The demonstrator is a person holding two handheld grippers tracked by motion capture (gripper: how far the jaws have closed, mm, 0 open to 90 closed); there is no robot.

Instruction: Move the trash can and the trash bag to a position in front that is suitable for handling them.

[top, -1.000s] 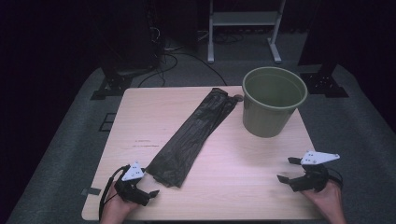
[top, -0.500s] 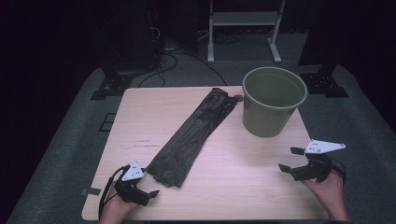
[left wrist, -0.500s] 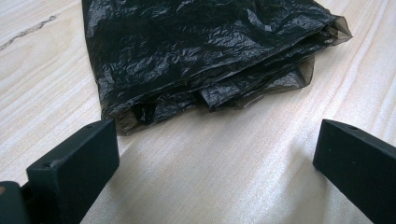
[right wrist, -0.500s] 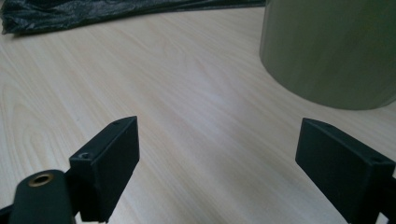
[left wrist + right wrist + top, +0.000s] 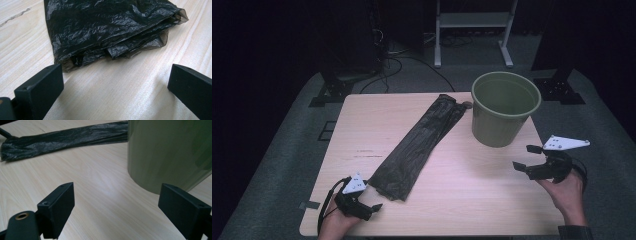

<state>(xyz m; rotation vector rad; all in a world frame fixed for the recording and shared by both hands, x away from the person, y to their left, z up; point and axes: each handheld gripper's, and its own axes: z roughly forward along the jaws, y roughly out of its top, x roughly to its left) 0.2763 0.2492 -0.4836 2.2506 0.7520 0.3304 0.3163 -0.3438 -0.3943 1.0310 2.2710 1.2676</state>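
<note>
gaping right gripper (image 5: 526, 156) empty, near bucket (image 5: 504, 107)

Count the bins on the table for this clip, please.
1. The green bin stands upright at the table's far right corner, beside the far end of the folded black bag. Nothing suggests another is hidden.

table (image 5: 452, 200): light wood | floor (image 5: 287, 150): grey carpet | metal stand (image 5: 472, 30): behind table | cables (image 5: 397, 55): on floor
</note>
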